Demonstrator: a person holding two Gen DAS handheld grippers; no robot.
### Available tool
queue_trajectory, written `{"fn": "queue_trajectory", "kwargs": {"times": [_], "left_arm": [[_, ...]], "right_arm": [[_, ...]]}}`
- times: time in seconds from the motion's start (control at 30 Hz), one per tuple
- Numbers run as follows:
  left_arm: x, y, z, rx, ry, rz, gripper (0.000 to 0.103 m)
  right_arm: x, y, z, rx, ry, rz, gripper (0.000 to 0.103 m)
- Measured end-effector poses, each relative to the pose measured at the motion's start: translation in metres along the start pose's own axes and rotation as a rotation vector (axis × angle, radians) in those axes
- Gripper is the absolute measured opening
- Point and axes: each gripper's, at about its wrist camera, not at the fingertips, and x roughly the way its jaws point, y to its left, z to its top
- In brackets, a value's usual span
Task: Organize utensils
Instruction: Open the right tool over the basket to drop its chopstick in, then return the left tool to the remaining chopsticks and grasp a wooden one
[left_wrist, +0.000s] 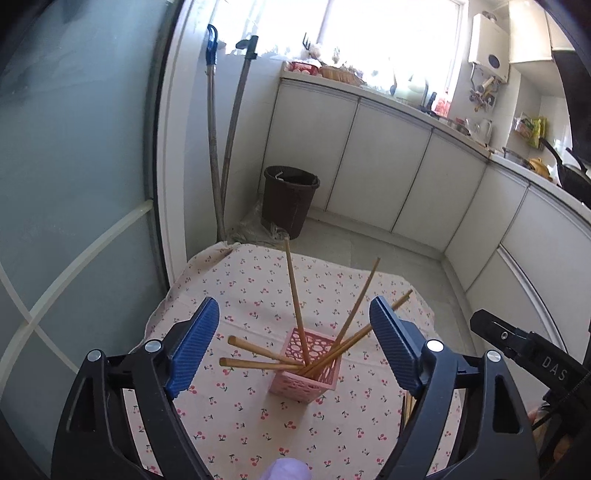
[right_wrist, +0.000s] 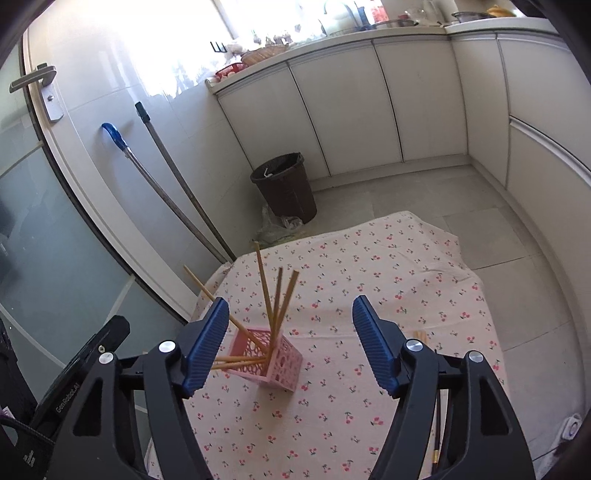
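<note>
Glass door (left_wrist: 66, 155) at far left, frosted, w/ white cross strips. Two mop handles (left_wrist: 225, 147) lean on the wall beside it, one w/ blue grip on top, other black. Dark bin (left_wrist: 290, 199) on the floor next, crumpled plastic bag at its base. White cabinets (left_wrist: 388, 177) run along back and right, cluttered worktop above, bright window behind.

Desk (left_wrist: 240, 413) covered w/ pink cherry-print cloth. Left gripper (left_wrist: 295, 339) wide apart, blue ribbed pads, nothing between them; it hovers above the desk, aimed at the pink holder (left_wrist: 306, 373). Holder = small square perforated basket, upright, about mid desk. Chopsticks (left_wrist: 295, 291) stand in it, approx 6, fanned out: two lean far left almost flat over the rim, one near upright, three tilt right. More chopsticks (left_wrist: 408, 410) lie on the cloth at right, mostly hidden behind the left gripper's right finger. Lilac blurry thing at bottom edge, can't tell what. Other gripper's black body pokes in at the right edge.

Right wrist view: right gripper (right_wrist: 291, 338) also spread wide, empty, above the desk. Holder sits just right of its left pad (right_wrist: 207, 347), not touching as far as seen. Loose chopsticks (right_wrist: 421, 336) on cloth peek out beyond the right finger, a dark-handled one lower down.
</note>
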Motion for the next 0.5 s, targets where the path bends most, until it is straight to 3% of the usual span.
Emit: {"fn": "queue_trajectory", "kwargs": {"times": [0.2,0.3,0.5], "left_arm": [[0.009,-0.026,-0.017,0.084,0.029,0.007,0.088],[0.015,-0.044,-0.026,0.138,0.057,-0.001,0.093],[0.046,-0.082,-0.051,0.250,0.199,-0.024,0.096]], "right_arm": [[-0.017,-0.020,-0.019,-0.098,-0.015,-0.139,0.069],[-0.027,-0.034,-0.025,-0.133,-0.037,-0.224,0.075],[-0.035,-0.070,-0.033,-0.191,0.010,-0.397,0.089]]}}
